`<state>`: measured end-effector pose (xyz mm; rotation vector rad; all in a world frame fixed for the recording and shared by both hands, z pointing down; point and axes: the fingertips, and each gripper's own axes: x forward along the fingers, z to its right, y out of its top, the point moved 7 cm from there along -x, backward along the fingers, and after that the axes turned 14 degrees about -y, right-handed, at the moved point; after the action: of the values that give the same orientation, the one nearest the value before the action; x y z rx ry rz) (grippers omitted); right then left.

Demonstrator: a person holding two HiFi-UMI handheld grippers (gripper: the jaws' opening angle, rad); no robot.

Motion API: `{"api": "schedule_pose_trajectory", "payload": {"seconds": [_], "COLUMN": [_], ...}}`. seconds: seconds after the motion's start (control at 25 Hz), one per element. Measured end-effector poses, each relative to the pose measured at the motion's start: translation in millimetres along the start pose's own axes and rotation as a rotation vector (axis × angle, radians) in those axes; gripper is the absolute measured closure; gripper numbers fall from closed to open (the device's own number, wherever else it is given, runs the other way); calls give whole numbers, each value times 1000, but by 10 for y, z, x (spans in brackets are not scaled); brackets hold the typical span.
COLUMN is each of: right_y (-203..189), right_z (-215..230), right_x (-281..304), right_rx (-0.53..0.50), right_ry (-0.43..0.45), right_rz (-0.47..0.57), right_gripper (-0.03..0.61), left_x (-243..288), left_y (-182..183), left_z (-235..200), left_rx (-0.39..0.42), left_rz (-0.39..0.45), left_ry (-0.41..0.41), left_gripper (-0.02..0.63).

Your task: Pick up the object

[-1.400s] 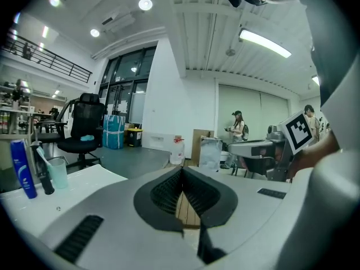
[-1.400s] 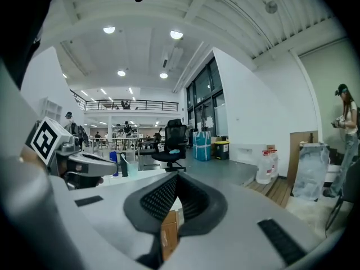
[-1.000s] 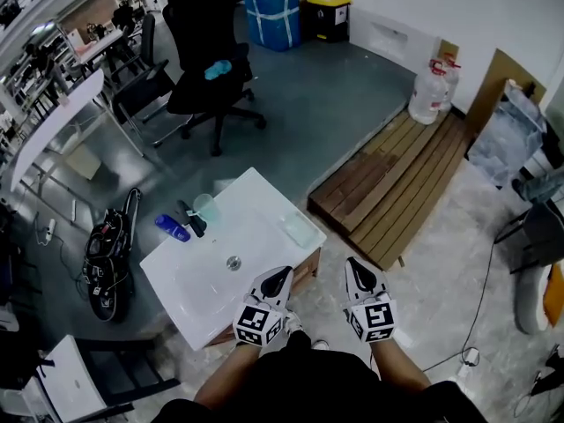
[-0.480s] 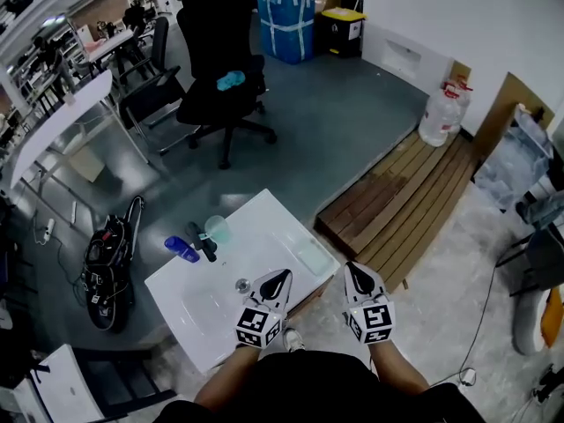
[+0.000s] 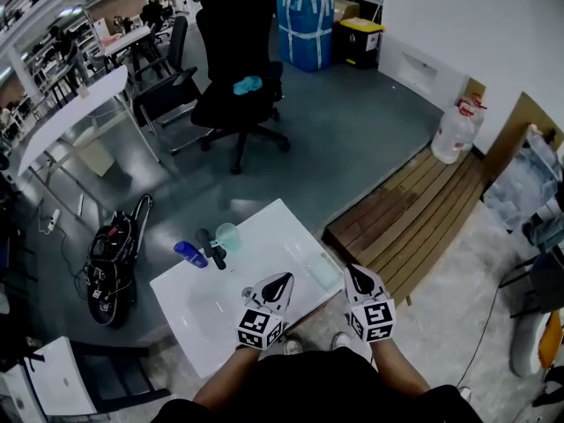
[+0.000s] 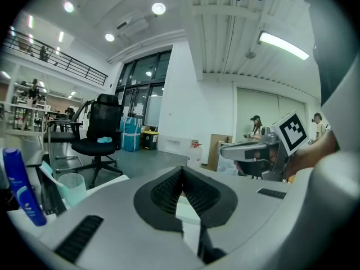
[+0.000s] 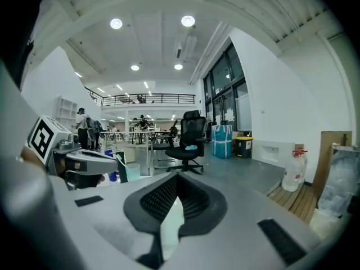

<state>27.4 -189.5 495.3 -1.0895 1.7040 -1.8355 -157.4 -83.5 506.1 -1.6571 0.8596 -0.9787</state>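
Note:
A white washbasin top (image 5: 198, 311) stands on the floor in front of me. At its far left corner are a blue bottle (image 5: 190, 254), a black object (image 5: 212, 249) and a pale green cup (image 5: 227, 236). A clear dish (image 5: 322, 270) lies near its right edge. My left gripper (image 5: 279, 280) hovers over the basin's near edge, shut and empty. My right gripper (image 5: 357, 274) is shut and empty beside the basin's right corner. The left gripper view shows the bottle (image 6: 19, 187) and cup (image 6: 71, 187) at far left, well off the shut jaws.
A black office chair (image 5: 236, 69) stands beyond the basin. A wooden pallet (image 5: 414, 218) lies to the right with a water jug (image 5: 454, 133) on it. A black bag (image 5: 110, 263) sits on the floor at left. Blue bundle (image 5: 306, 26) at the back.
The head view has shifted, so the basin and chair sit lower and further right. Both grippers stay shut at the basin's near edge.

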Motion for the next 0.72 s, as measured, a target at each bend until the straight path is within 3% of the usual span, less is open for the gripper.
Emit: {"api": "schedule_pose_trajectory", "payload": {"seconds": [0.4,0.72], "right_y": [71,-65], "right_z": [33,62], "right_x": [287,333], "right_rx": [-45,-69], "right_ry": [134,181], "right_rz": [3,-51], "right_gripper": [560,560], "left_x": [65,108], "left_y": [13,-73], "left_z": [-38,60], "left_rx": [-45,-73], "left_rz": [16,9], "left_ry": [128,150], "left_gripper": [600,600]}}
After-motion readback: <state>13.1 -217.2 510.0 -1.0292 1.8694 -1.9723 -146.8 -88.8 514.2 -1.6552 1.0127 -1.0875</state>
